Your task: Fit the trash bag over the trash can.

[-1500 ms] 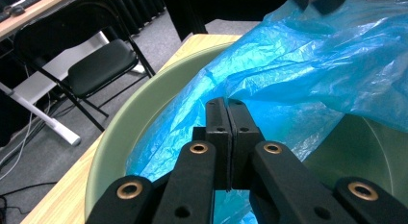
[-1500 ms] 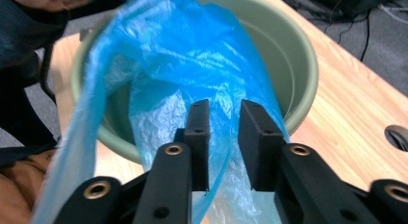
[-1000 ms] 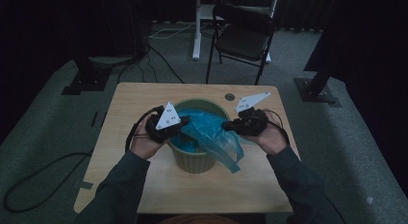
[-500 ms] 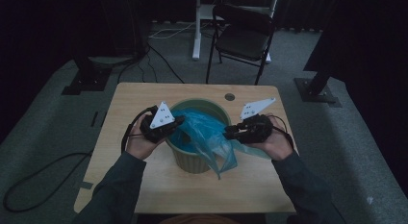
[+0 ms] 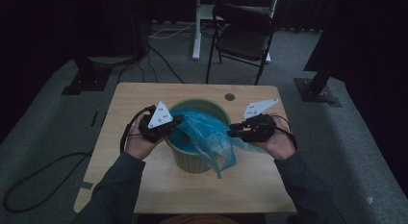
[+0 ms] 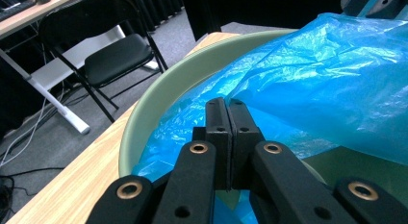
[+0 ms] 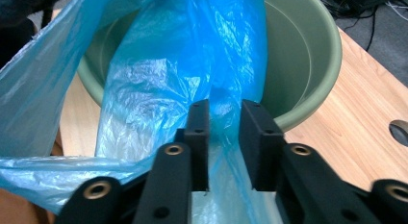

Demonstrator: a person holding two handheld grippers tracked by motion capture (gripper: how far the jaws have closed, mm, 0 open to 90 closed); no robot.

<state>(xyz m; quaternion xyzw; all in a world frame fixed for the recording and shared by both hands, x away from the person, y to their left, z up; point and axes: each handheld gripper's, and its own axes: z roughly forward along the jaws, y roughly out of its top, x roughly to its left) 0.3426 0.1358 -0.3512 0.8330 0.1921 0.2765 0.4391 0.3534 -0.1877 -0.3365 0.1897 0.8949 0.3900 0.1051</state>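
Your left gripper (image 5: 177,120) sat at the left rim of the green bucket (image 5: 192,159), about where it was half a second before, jaws pressed together. In the left gripper view the blue plastic bag (image 6: 308,84) edge ran right at the tips; probably pinched, but the film between them wasn't clear. The bag hung in the bucket at the wooden table's (image 5: 139,96) centre, one flap draped over the near rim. Your right gripper (image 5: 234,132) had drifted slightly outward, right of the bucket, jaws narrowly parted with a strip of bag between them.
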